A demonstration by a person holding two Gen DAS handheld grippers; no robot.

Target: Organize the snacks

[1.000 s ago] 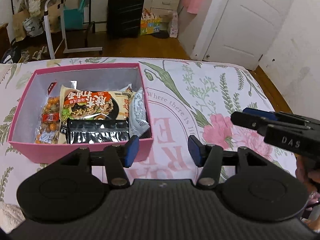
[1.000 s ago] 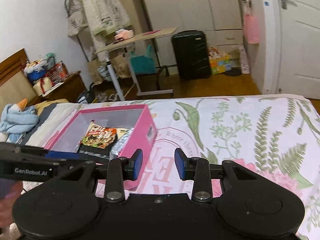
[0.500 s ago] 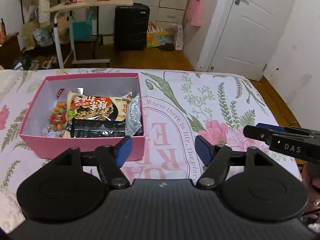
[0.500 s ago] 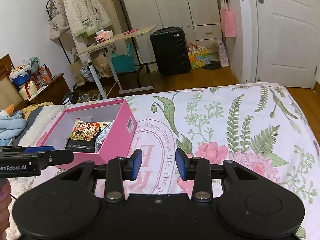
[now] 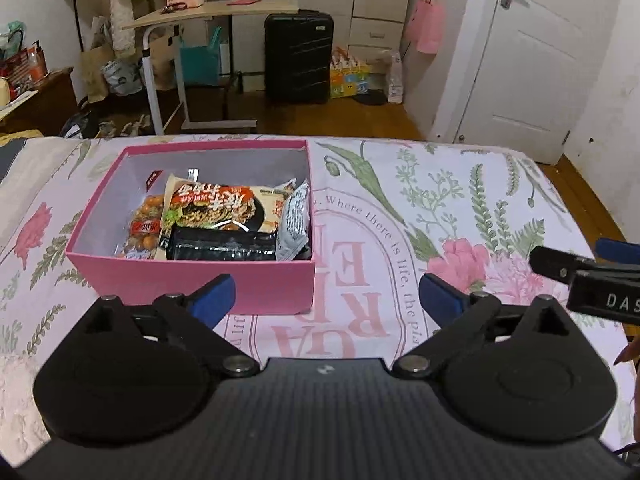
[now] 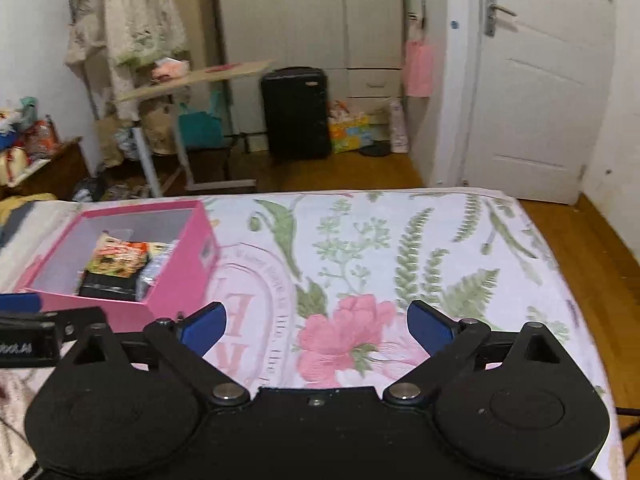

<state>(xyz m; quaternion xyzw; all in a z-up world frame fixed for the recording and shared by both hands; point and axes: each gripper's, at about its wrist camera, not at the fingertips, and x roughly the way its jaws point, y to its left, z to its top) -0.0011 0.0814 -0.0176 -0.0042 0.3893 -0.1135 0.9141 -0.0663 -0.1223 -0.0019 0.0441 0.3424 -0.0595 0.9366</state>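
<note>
A pink box [image 5: 192,284] sits on the floral bedspread [image 5: 440,200] and holds several snacks: an orange noodle packet [image 5: 216,208], a black packet [image 5: 222,245], a silver packet [image 5: 295,220] and a bag of orange nuts [image 5: 143,226]. My left gripper [image 5: 326,298] is open and empty, just in front of the box's near right corner. My right gripper [image 6: 316,326] is open and empty over the bedspread, to the right of the box [image 6: 180,272]. Each gripper shows at the edge of the other's view.
The bed ends at a wooden floor [image 6: 360,172]. Beyond it stand a black suitcase [image 5: 298,60], a rolling side table [image 5: 212,12], a clothes rack [image 6: 132,40] and a white door [image 5: 540,60].
Both grippers have pulled back and up from the box and opened wider. The right gripper has also moved to the right, so the box sits farther left in its view.
</note>
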